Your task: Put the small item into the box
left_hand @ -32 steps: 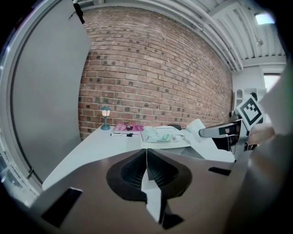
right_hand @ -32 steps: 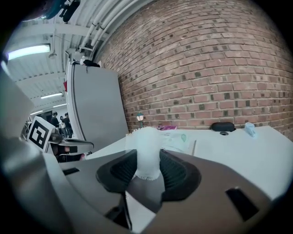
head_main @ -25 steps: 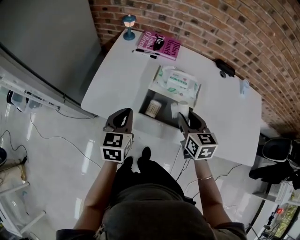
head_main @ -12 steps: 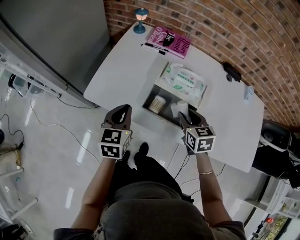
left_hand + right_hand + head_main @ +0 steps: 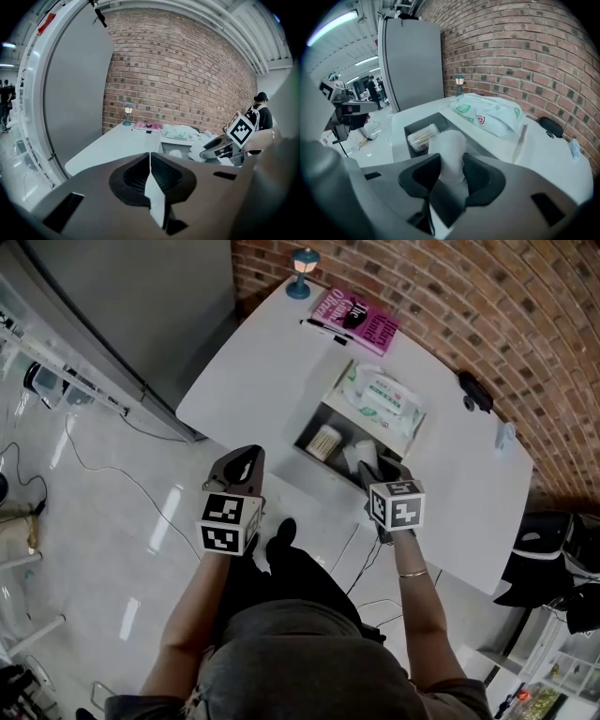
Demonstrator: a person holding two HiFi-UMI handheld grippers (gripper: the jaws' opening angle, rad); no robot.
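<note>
My right gripper [image 5: 379, 472] is shut on a small white pleated paper cup [image 5: 367, 457], which stands upright between the pads [image 5: 449, 151]. It hangs over the near right corner of an open dark box [image 5: 330, 424] on the white table [image 5: 253, 381]. A tub of cotton swabs [image 5: 422, 135] lies in the box's left part. A pack of wet wipes [image 5: 383, 397] rests on the box's raised lid. My left gripper [image 5: 240, 469] is shut and empty, off the table's near edge over the floor; its jaws meet in the left gripper view [image 5: 150, 165].
A pink book [image 5: 360, 319], a black pen [image 5: 323, 326] and a small blue lamp [image 5: 302, 260] sit at the table's far end. A black object [image 5: 476, 390] and a small bottle [image 5: 506, 435] lie at the right. A grey cabinet [image 5: 141, 306] stands left; cables cross the floor.
My right gripper has sunk with the paper cup toward the box's near right corner and tilted further down. The left gripper has drifted slightly, still shut.
</note>
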